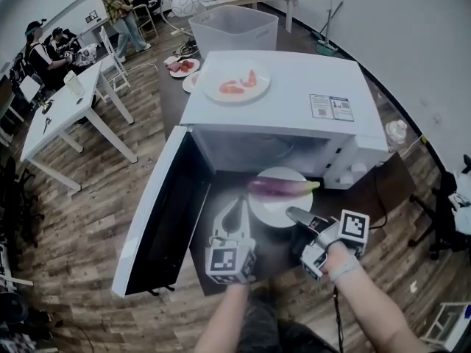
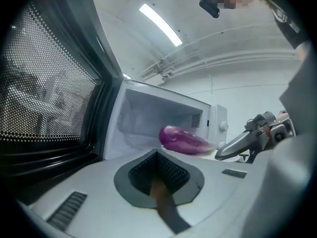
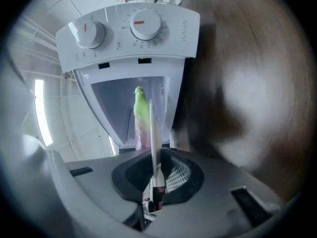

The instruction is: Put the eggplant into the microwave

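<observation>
1. Eggplant (image 1: 282, 187) lies across a white plate (image 1: 266, 209) at the open microwave's (image 1: 294, 116) mouth, not yet inside.
2. Right gripper (image 1: 292, 213) pinches the plate's rim; left gripper (image 1: 237, 206), pressed together and empty, is beside it.
3. Keep the plate level sliding in — the eggplant could roll.
4. The cavity floor is hazy and hard to make out.

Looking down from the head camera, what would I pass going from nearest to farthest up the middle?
Left tool → eggplant on its white plate → microwave → plate of red food → clear bin.
</observation>
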A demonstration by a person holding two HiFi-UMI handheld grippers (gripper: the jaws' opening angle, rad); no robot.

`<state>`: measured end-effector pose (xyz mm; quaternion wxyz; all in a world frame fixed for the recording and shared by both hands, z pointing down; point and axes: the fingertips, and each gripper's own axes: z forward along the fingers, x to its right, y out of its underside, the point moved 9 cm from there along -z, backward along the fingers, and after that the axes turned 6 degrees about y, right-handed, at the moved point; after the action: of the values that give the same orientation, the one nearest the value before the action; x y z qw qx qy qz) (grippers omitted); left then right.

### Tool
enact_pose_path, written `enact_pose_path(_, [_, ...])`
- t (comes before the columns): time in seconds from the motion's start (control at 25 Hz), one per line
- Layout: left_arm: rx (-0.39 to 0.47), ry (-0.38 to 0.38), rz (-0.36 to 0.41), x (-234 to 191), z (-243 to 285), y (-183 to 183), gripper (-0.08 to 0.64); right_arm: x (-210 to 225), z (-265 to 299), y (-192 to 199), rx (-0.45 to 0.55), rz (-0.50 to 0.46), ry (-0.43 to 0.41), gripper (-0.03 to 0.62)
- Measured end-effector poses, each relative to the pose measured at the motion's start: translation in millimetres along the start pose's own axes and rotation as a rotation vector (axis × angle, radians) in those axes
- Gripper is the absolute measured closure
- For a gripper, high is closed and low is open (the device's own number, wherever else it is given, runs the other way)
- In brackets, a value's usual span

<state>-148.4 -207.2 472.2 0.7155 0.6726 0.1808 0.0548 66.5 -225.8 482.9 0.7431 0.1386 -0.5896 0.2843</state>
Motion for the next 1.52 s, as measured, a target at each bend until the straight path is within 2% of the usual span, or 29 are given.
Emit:
enact_pose_path(0.4, [0.005,-0.045,-0.006,-17,17,-14,0.56,-15,44,-11,0.067,-0.04,-0.02,0.572])
enact_pose_path(0.72, [-0.023,-0.066,-0.028,-26,26,-12,0.561,-19,69,-14,0.11,0.01,-0.039,0.571])
enact_pose_path(1.24, [-0.043,0.041,-0.021,-12,40,-3,0.561,-19,86,-32,0.195,0.013,-0.013,0.571])
enact_pose_path(1.52, [-0.061,0.069,-0.059,-13,44,0,0.56,-18,98,-35,0.21,0.013,-0.001,0.569])
